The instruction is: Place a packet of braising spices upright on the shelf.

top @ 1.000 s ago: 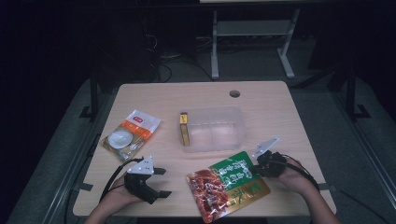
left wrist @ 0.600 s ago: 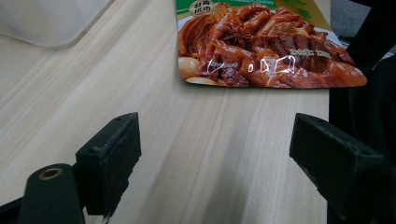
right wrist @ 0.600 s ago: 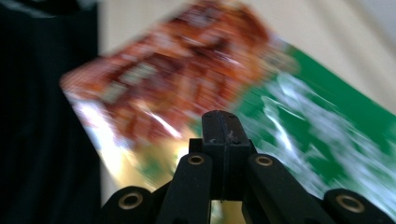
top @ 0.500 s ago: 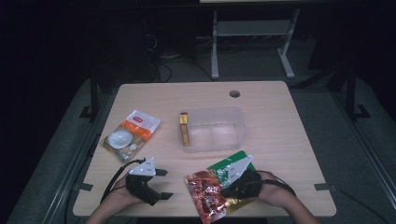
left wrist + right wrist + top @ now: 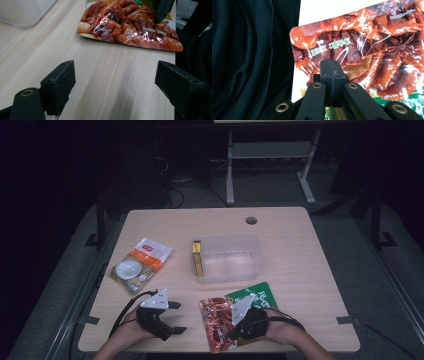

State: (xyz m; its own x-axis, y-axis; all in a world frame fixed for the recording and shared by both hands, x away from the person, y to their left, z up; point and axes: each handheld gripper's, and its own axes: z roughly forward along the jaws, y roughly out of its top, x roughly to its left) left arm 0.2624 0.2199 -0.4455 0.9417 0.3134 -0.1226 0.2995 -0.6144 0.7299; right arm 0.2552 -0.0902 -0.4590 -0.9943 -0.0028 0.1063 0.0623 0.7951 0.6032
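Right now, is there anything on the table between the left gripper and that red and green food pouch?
Nothing visible. The left gripper stands open over bare wood, and the stretch of table up to the food pouch holds nothing. The right gripper, jaws shut, sits over the pouch's near part; whether it pinches the pouch is unclear.

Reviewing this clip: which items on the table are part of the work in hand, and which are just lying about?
In use:
- red and green food pouch, under the shut right gripper
- left gripper, jaws open, beside it

Lying about:
- clear plastic bin
- small yellow box
- orange and white packet
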